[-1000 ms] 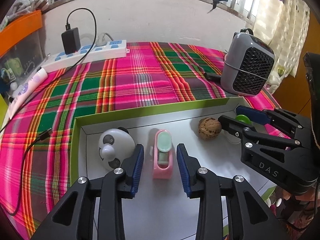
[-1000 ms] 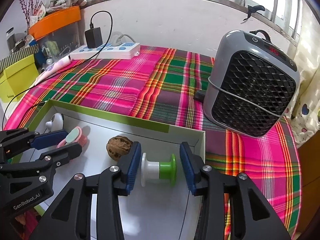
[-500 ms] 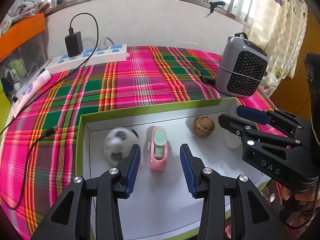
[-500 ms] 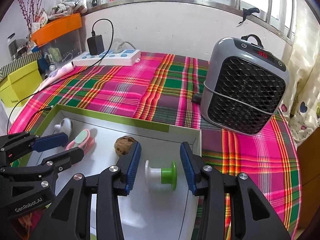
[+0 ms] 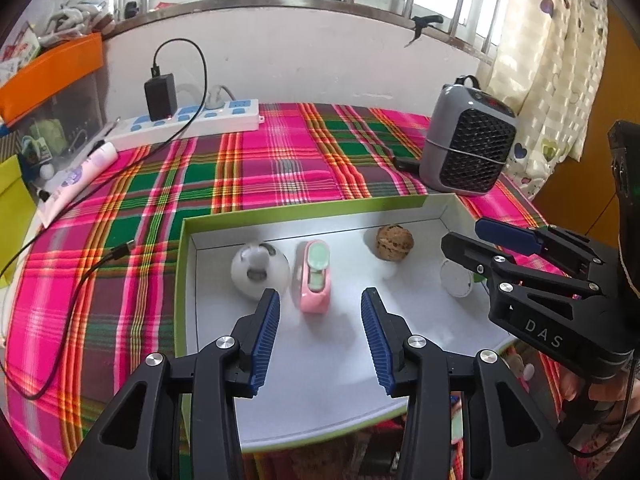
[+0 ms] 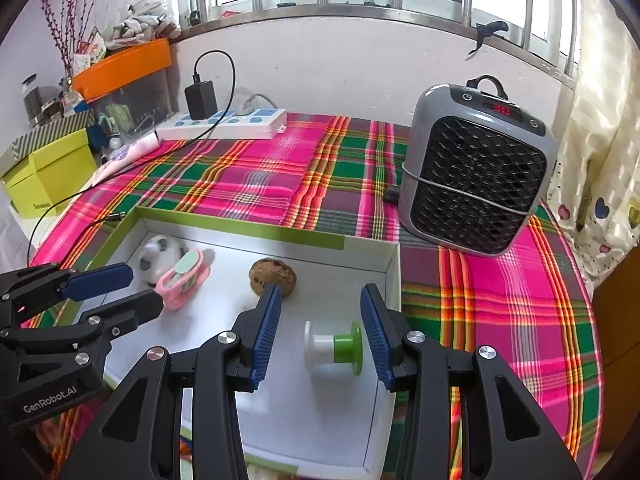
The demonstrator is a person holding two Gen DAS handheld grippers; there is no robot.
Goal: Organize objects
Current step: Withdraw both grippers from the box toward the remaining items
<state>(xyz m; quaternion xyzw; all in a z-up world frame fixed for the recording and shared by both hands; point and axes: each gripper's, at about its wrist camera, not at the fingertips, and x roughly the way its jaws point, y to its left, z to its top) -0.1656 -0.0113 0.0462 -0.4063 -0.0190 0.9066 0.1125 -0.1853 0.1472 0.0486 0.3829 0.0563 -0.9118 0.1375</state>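
- Retreat of both grippers from the green-rimmed tray [image 5: 182,280] since a second ago: left gripper [image 5: 320,332] pulled back off the pink dispenser [image 5: 315,276], right gripper [image 6: 320,336] off the white-and-green spool [image 6: 334,346].
- Jaws apart on both, nothing clamped; likely means placement finished.
- Panda toy [image 5: 260,270], dispenser, walnut [image 5: 394,242] lined up mid-frame in the left view, spool half hidden at right behind the other gripper.
- Right view alone shows the spool whole, plus a yellow-green box [image 6: 48,174] at far left.
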